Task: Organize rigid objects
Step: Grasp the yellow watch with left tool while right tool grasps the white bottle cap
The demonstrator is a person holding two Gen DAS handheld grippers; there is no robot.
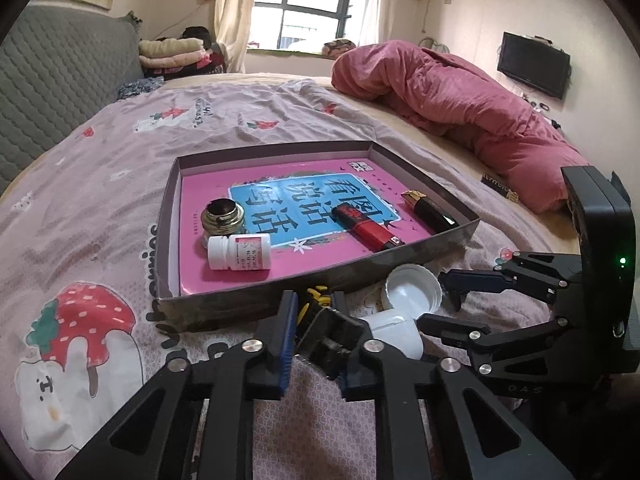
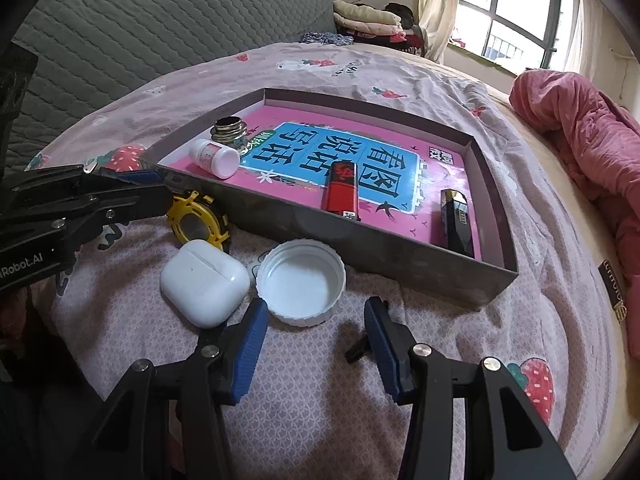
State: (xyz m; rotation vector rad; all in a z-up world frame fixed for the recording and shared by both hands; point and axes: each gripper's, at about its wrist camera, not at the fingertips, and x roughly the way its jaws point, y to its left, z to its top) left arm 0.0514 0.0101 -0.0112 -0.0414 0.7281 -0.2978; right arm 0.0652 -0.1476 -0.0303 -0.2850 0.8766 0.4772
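The shallow cardboard tray (image 2: 400, 254) lay on the bed (image 2: 320, 380). It held a pink book (image 2: 444, 168) flat on its floor, and on that a white pill bottle (image 2: 214, 157) on its side, a brass ring (image 2: 229, 130), a red-and-black lighter (image 2: 341, 190) and a black-and-gold case (image 2: 456, 220). Outside, beside the near wall, sat a white cap (image 2: 301, 282), a white earbud case (image 2: 204, 282) and a yellow-and-black tape measure (image 2: 198, 220). The left gripper (image 1: 316, 334) had its jaws closed on the tape measure. The right gripper (image 2: 316, 346) stood with jaws wide apart and empty, near the cap.
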